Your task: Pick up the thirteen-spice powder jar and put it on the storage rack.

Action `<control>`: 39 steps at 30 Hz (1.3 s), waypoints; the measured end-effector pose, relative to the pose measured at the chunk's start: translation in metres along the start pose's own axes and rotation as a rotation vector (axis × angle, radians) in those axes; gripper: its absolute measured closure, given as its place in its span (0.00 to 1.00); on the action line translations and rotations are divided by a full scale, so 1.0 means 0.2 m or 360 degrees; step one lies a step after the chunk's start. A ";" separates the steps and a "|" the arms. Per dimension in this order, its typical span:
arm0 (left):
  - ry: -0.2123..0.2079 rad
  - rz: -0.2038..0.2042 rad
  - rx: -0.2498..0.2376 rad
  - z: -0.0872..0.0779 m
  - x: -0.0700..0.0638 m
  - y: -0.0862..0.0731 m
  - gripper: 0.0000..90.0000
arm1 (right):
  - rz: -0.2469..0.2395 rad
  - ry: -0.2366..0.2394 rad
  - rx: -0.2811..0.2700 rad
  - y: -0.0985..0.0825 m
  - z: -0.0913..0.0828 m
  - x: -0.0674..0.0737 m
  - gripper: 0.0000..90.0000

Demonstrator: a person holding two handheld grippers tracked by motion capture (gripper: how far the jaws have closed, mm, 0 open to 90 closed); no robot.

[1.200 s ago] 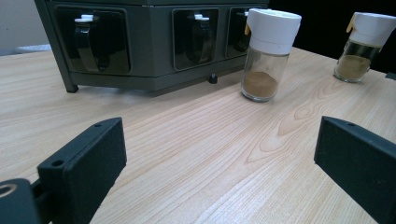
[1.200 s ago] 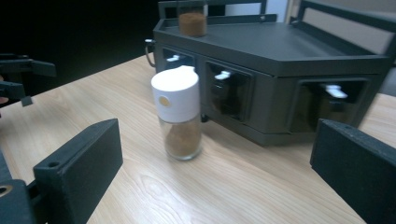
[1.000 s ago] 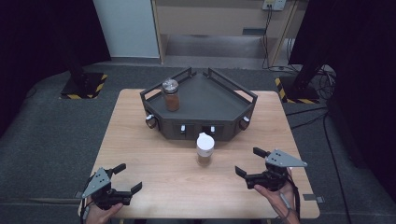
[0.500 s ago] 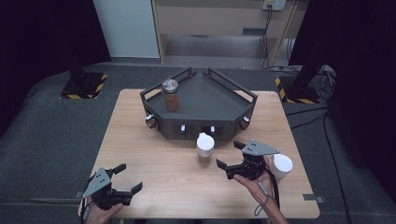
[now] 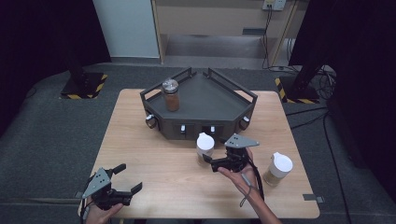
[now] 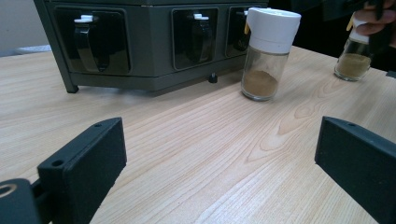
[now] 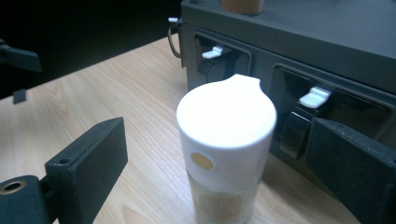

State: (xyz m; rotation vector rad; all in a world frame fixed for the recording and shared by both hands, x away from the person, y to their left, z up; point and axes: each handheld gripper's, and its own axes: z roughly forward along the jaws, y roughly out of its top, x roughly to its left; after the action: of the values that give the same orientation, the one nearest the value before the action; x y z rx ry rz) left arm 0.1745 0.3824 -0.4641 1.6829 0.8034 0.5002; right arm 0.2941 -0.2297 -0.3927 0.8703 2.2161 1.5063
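Right gripper [image 5: 215,161] jaws spread wide either side of white-capped glass spice jar [image 5: 205,148] on light wooden table [image 5: 154,154], just before dark grey angular rack [image 5: 205,100], left gripper [image 5: 122,179] wide apart, near front-left edge, clasping nothing

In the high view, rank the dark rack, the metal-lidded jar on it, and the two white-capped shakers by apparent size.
1. Dark rack, by far the largest.
2-4. Metal-lidded jar, middle shaker and right shaker look roughly alike; the jar stands farther from the camera, so I won't rank them.

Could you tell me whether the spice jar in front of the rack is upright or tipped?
Upright: the spice jar stands on its glass base on the table, white cap on top.
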 end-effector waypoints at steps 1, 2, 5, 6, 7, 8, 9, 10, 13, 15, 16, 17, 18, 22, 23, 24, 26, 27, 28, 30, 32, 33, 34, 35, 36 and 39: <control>-0.0001 -0.0002 0.0000 0.00 0.00 0.00 0.01 | 0.0001 -0.0002 -0.0002 0.00 0.03 0.00 0.08; -0.0002 -0.0001 0.0000 0.00 0.00 0.00 0.01 | 0.0002 -0.0004 -0.0003 0.00 0.05 0.00 0.08; -0.0003 0.0001 0.0001 0.00 0.00 0.00 0.01 | 0.0002 -0.0017 0.0005 0.00 0.09 0.00 0.10; -0.0003 0.0002 0.0001 0.00 0.00 0.00 0.01 | 0.0006 -0.0021 0.0005 -0.01 0.11 0.00 0.11; -0.0002 0.0003 0.0002 0.00 0.00 0.00 0.01 | 0.0005 -0.0022 0.0007 -0.01 0.12 0.00 0.12; -0.0002 0.0003 0.0002 0.00 0.00 0.00 0.01 | -0.0002 -0.0026 0.0012 -0.01 0.13 0.00 0.13; -0.0001 0.0004 0.0003 0.00 0.00 0.00 0.01 | -0.0007 -0.0030 0.0011 -0.01 0.14 0.01 0.15; -0.0001 0.0004 0.0003 0.00 0.00 0.00 0.01 | -0.0007 -0.0030 0.0011 -0.01 0.14 0.01 0.15; -0.0002 0.0005 0.0002 0.00 0.00 0.00 0.01 | -0.0017 -0.0040 0.0027 -0.01 0.19 0.01 0.19; -0.0002 0.0006 0.0002 0.00 0.00 0.00 0.01 | -0.0026 -0.0046 0.0031 -0.01 0.20 0.02 0.20; -0.0002 0.0007 0.0001 0.00 0.00 0.00 0.01 | -0.0033 -0.0051 0.0033 -0.01 0.21 0.02 0.22; -0.0003 0.0007 0.0001 0.00 0.00 0.00 0.01 | -0.0041 -0.0055 0.0038 -0.01 0.22 0.02 0.24; -0.0003 0.0008 0.0003 0.00 0.00 0.00 0.01 | -0.0046 -0.0062 0.0042 -0.02 0.23 0.02 0.28; -0.0005 0.0009 0.0003 0.00 0.00 0.00 0.01 | -0.0060 -0.0093 0.0029 -0.02 0.23 0.03 0.34; -0.0006 0.0009 0.0003 0.00 0.00 0.00 0.01 | -0.0064 -0.0095 0.0034 -0.02 0.23 0.03 0.34; -0.0006 0.0009 0.0003 0.00 0.00 0.00 0.01 | -0.0064 -0.0095 0.0034 -0.02 0.23 0.03 0.34; -0.0007 0.0010 0.0003 0.00 0.00 0.00 0.01 | -0.0081 -0.0090 0.0047 -0.01 0.23 0.04 0.34; -0.0007 0.0010 0.0003 0.00 0.00 0.00 0.01 | -0.0084 -0.0080 0.0053 0.00 0.23 0.04 0.34; -0.0008 0.0009 0.0003 0.00 0.00 0.00 0.01 | -0.0093 -0.0065 0.0052 0.01 0.23 0.04 0.34; -0.0009 0.0008 0.0002 0.00 0.00 0.00 0.01 | -0.0102 -0.0043 0.0059 0.03 0.22 0.03 0.34; -0.0009 0.0009 0.0004 0.00 0.00 0.00 0.01 | -0.0114 -0.0025 0.0057 0.06 0.21 0.03 0.34; -0.0011 0.0010 0.0003 0.00 0.00 0.00 0.01 | -0.0116 -0.0017 0.0056 0.07 0.20 0.03 0.34; -0.0011 0.0009 0.0003 0.00 0.00 0.00 0.01 | -0.0114 -0.0005 0.0054 0.09 0.20 0.03 0.34; -0.0011 0.0007 0.0004 0.00 0.00 0.00 0.01 | -0.0116 0.0006 0.0053 0.11 0.19 0.03 0.34; -0.0011 0.0007 0.0004 0.00 0.00 0.00 0.01 | -0.0116 0.0006 0.0053 0.11 0.19 0.03 0.34; -0.0013 0.0008 0.0004 0.00 0.00 0.00 0.01 | -0.0141 0.0015 0.0059 0.18 0.18 0.03 0.34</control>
State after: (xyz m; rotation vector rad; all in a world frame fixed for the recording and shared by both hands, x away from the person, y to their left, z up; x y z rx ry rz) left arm 0.1753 0.3819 -0.4642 1.6886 0.7943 0.4953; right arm 0.3204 -0.1915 -0.3738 0.7666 2.2646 1.4363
